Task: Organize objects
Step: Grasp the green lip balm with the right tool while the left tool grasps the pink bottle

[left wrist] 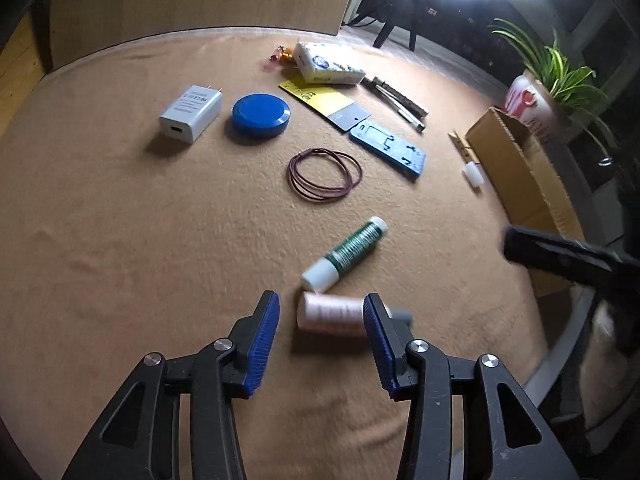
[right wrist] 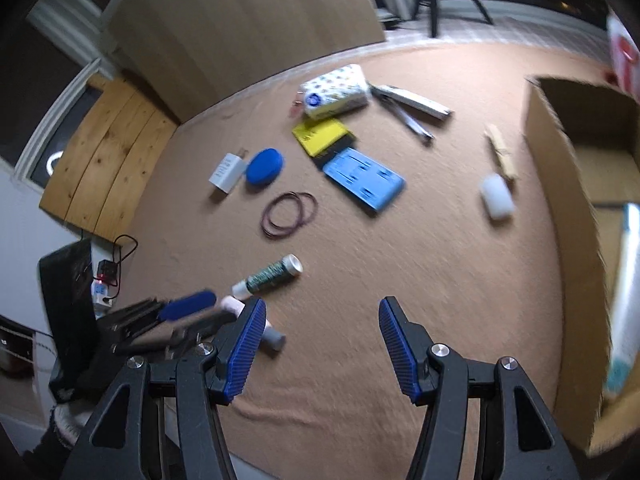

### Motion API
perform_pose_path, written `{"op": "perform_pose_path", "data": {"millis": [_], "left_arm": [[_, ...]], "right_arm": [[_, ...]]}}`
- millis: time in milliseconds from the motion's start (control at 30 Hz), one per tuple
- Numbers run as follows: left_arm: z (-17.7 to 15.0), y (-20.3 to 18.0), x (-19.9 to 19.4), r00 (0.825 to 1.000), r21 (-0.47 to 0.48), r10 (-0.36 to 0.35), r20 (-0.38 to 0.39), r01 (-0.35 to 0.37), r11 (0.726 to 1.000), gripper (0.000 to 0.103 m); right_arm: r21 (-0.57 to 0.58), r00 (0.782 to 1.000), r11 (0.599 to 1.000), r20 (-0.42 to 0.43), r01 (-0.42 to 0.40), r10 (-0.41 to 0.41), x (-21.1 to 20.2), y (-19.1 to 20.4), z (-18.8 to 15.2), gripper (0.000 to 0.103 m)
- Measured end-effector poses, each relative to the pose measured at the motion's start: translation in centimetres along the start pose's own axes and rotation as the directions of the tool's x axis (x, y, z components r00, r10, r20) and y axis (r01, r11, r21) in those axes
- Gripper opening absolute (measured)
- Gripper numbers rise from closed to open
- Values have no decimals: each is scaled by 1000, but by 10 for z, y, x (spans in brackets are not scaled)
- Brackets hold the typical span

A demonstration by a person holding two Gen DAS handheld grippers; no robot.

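My left gripper (left wrist: pixel 322 312) is open, its jaws on either side of a pale pink thread spool (left wrist: pixel 332 314) lying on the tan cloth; the spool sits close to the right pad. A green tube with a white cap (left wrist: pixel 344 254) lies just beyond it. My right gripper (right wrist: pixel 322 318) is open and empty over bare cloth. It also shows as a dark blurred shape in the left wrist view (left wrist: pixel 560 256). The left gripper (right wrist: pixel 188 312), the spool (right wrist: pixel 234 306) and the tube (right wrist: pixel 268 276) show at the left of the right wrist view.
A cardboard box (left wrist: pixel 528 176) stands at the right edge, with a light tube-like item inside (right wrist: pixel 626 300). On the cloth lie a white charger (left wrist: pixel 191 113), blue round lid (left wrist: pixel 261 115), wire ring (left wrist: pixel 325 174), blue tray (left wrist: pixel 388 147), yellow card (left wrist: pixel 316 98), tissue pack (left wrist: pixel 328 63), pens (left wrist: pixel 396 98), clothespin (left wrist: pixel 461 146), white cap (left wrist: pixel 474 175).
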State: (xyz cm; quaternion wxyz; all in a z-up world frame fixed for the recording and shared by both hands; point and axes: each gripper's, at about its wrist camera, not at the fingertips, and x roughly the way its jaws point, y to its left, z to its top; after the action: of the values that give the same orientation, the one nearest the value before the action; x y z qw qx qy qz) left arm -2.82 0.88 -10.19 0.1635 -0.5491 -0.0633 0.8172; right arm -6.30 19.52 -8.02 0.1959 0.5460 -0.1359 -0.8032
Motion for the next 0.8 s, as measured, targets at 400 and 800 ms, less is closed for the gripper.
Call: {"op": "perform_pose_path", "data": {"millis": [400, 800], "left_arm": [[-23, -13, -8, 995, -46, -99, -22, 97, 994, 50], [-22, 4, 2, 995, -116, -101, -26, 97, 989, 50]], "right_arm": [[-221, 977, 966, -196, -131, 88, 81, 54, 41, 39], [-282, 949, 951, -312, -125, 32, 93, 46, 24, 29]]}}
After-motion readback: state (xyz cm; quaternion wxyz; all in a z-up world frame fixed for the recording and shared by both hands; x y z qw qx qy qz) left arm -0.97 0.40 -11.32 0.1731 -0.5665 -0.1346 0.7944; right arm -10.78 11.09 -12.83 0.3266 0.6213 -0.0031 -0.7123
